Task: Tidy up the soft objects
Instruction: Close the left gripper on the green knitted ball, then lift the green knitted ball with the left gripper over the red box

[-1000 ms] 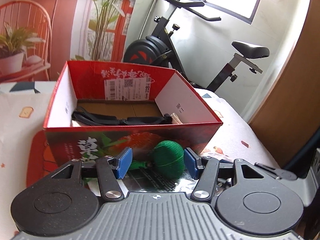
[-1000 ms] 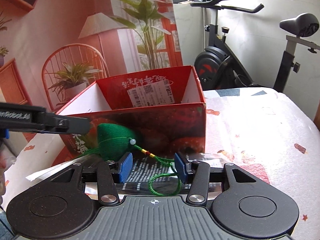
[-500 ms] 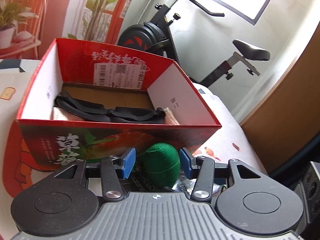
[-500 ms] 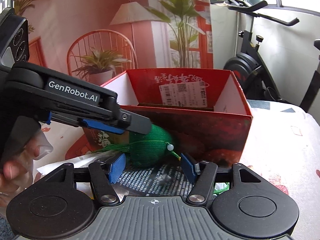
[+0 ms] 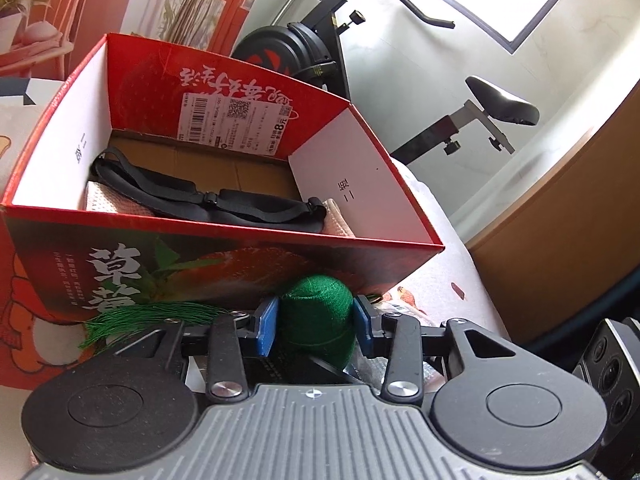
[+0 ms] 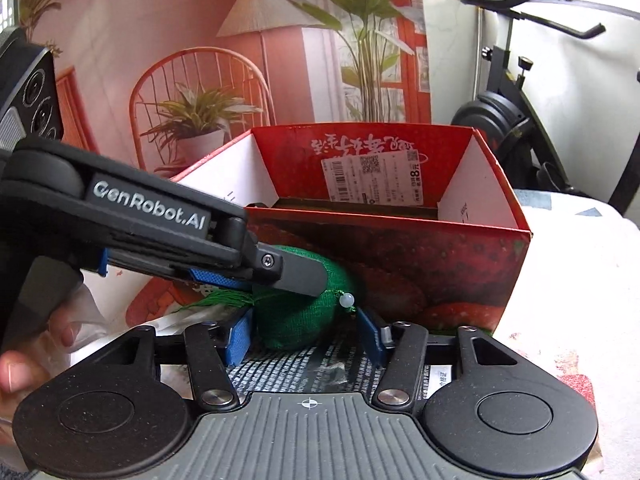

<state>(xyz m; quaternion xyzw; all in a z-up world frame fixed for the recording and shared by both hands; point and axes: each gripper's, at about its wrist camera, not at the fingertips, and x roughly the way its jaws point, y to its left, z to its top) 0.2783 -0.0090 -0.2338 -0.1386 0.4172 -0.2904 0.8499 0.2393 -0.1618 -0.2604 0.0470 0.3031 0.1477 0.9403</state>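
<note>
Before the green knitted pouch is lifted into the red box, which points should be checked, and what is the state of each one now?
1. Left gripper around green pouch: ok, jaws closing, pads at its sides.
2. Right gripper clear of the pouch: not ok, pouch between its closing jaws.
3. Red box open on top: ok.
4. Free room in box beside black strap: ok.
5. Green tassel free: cannot tell.

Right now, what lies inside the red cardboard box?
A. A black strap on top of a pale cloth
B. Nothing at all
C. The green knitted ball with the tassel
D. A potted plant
A: in the left wrist view a black strap rests on a pale cloth inside the red box, while the green ball sits outside, in front of it.
</note>
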